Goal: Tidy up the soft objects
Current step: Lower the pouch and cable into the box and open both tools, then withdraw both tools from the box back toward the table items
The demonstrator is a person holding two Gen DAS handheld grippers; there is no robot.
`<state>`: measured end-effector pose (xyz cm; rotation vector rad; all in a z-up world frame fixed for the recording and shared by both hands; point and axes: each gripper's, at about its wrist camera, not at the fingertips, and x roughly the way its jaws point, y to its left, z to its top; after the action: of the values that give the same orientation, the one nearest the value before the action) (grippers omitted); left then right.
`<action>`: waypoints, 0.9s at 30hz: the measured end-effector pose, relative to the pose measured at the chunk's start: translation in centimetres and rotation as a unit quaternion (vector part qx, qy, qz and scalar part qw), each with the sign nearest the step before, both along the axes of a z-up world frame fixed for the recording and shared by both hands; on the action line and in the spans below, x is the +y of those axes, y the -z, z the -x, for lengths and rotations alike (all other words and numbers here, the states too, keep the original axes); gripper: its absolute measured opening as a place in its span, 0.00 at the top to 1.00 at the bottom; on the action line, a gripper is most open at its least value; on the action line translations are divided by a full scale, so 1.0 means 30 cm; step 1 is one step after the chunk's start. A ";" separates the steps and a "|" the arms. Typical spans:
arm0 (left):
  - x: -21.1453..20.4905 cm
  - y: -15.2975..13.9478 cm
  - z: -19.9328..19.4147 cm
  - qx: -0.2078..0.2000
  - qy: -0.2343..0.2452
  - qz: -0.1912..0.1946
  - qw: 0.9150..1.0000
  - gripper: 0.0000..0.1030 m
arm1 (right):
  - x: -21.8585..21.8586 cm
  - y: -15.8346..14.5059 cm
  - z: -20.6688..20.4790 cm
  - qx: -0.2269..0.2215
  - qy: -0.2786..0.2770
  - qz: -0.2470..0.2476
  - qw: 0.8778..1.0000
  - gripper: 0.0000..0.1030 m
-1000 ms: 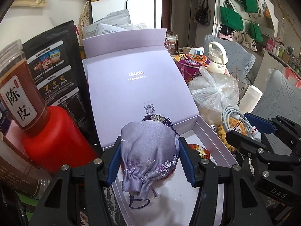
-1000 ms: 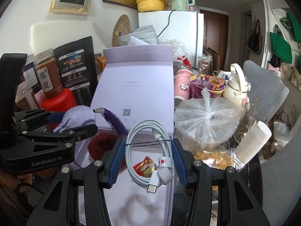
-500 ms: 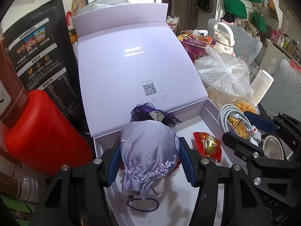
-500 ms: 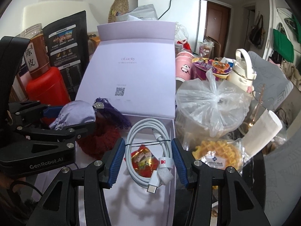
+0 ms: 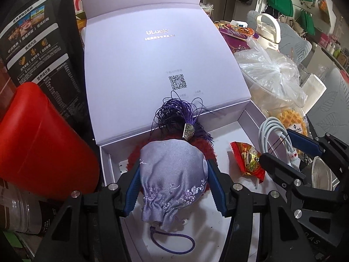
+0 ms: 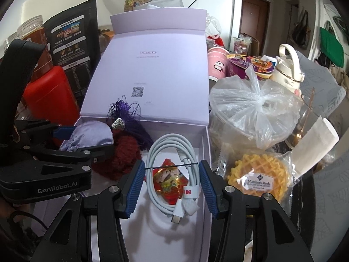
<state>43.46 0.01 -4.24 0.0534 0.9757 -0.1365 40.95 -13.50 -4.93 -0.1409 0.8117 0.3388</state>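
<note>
Lilac drawstring pouch [image 5: 174, 172]: satiny woven cloth with a soft sheen and embroidered trim, purple thread tassel [image 5: 176, 113] capped in embossed metal, sitting against a fuzzy dark-red yarn pompom [image 6: 125, 155]. Gift box [image 5: 152, 61]: matt lilac card outside with foil lettering, smooth white card inside; the candy wrapper [image 6: 169, 179] is glossy crinkled foil and the coiled charging cable [image 6: 174, 150] smooth white plastic. Fingers [image 6: 135, 187] carry ribbed blue rubbery pads on matt black plastic arms with bright metal screws; knotted bag [image 6: 253, 113] is thin, clear, wrinkled film.
</note>
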 end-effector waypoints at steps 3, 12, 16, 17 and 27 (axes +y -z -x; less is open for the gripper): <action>-0.008 -0.023 0.012 -0.013 0.002 -0.007 1.000 0.46 | 0.003 0.000 0.000 0.000 0.000 0.002 1.000 0.51; 0.002 -0.026 -0.002 0.020 -0.022 -0.017 0.999 0.40 | -0.002 -0.020 0.007 -0.003 0.009 0.008 1.000 0.36; 0.004 -0.044 0.006 0.013 -0.027 -0.016 0.999 0.32 | -0.013 -0.032 0.012 -0.005 0.014 0.005 1.000 0.36; 0.005 -0.051 0.010 0.010 -0.028 -0.016 0.999 0.32 | -0.015 -0.036 0.013 -0.006 0.015 0.004 1.000 0.36; 0.018 -0.119 0.050 -0.014 -0.030 -0.009 0.999 0.31 | -0.014 -0.073 0.035 -0.013 0.013 -0.008 1.000 0.36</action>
<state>41.98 0.55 -0.67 0.0430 0.9491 -0.0705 39.92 -13.92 -2.72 -0.1202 0.7840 0.3183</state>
